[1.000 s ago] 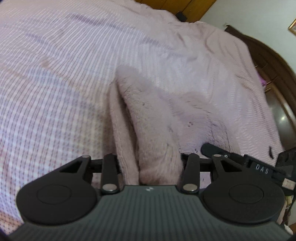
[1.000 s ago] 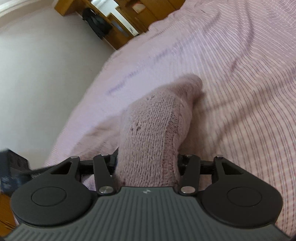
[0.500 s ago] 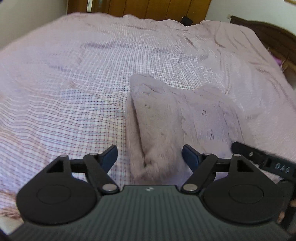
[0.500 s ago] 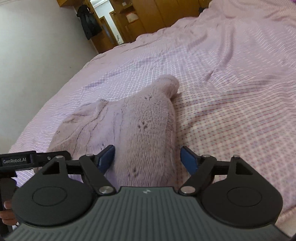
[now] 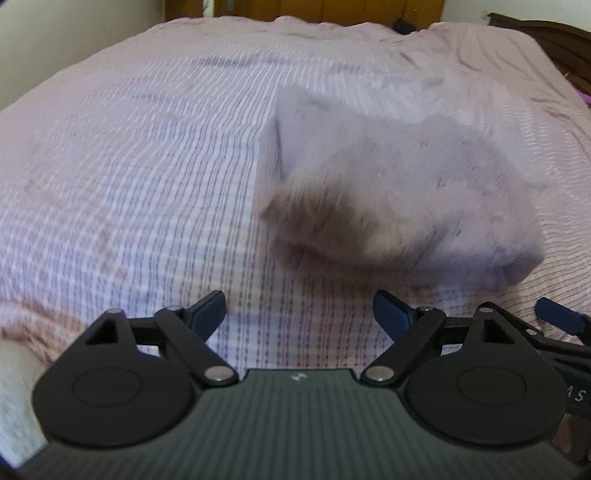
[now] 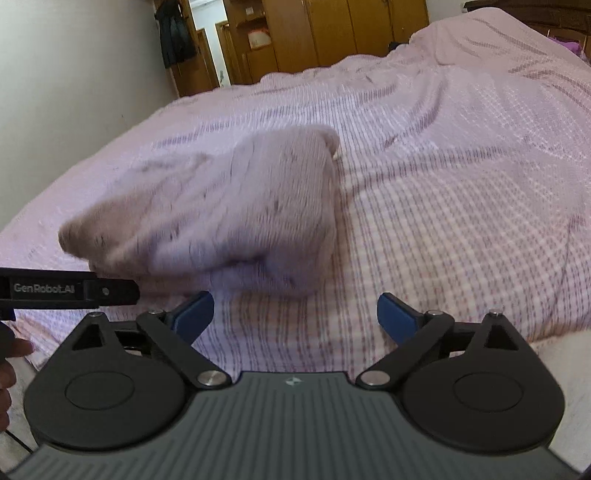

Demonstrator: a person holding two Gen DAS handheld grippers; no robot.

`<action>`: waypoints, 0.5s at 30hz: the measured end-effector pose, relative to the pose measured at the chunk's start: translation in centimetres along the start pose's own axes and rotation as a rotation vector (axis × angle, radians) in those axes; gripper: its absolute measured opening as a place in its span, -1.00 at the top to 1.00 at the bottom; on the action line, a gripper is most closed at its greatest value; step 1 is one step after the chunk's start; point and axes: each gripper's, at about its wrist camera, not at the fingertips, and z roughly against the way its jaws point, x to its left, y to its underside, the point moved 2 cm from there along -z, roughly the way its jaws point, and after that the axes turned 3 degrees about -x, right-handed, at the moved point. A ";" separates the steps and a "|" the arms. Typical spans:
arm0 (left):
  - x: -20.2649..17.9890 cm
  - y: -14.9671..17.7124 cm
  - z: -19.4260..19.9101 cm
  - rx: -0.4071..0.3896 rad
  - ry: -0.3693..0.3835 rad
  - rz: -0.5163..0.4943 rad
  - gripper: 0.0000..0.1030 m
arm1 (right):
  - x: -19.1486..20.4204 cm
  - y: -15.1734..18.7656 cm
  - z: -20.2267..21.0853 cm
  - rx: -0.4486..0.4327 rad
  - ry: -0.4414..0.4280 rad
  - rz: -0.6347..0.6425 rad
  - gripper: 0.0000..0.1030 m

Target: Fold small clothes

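A small pale pink knitted garment (image 5: 399, 192) lies folded in a thick bundle on the pink checked bedspread (image 5: 129, 166); it also shows in the right wrist view (image 6: 229, 214). My left gripper (image 5: 299, 314) is open and empty, just short of the bundle's near edge. My right gripper (image 6: 295, 314) is open and empty, also just short of the bundle. The left gripper's body (image 6: 66, 288) shows at the left of the right wrist view. The right gripper's blue fingertip (image 5: 557, 319) shows at the right edge of the left wrist view.
Wooden wardrobes (image 6: 314, 33) stand beyond the far end of the bed. A dark wooden headboard (image 5: 546, 33) is at the far right. A white wall (image 6: 74, 92) runs along the bed's left side. The bed's near edge (image 5: 22, 332) lies beside the left gripper.
Both grippers opened, let go of the garment and drew back toward the bed's near edge. The garment now lies free on the bedspread.
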 end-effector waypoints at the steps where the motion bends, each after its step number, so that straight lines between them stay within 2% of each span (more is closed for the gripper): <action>1: -0.2 0.3 -0.3 0.009 -0.005 -0.008 -0.72 | 0.0 0.1 -0.2 0.002 0.005 0.005 -0.92; 9: -1.1 1.3 -1.3 0.003 -0.053 -0.068 -0.72 | 0.2 1.2 -1.6 0.019 0.036 0.036 -0.97; 15: -1.5 1.5 -1.4 -0.002 -0.060 -0.082 -0.75 | 0.8 1.7 -2.3 0.016 0.065 0.082 -1.00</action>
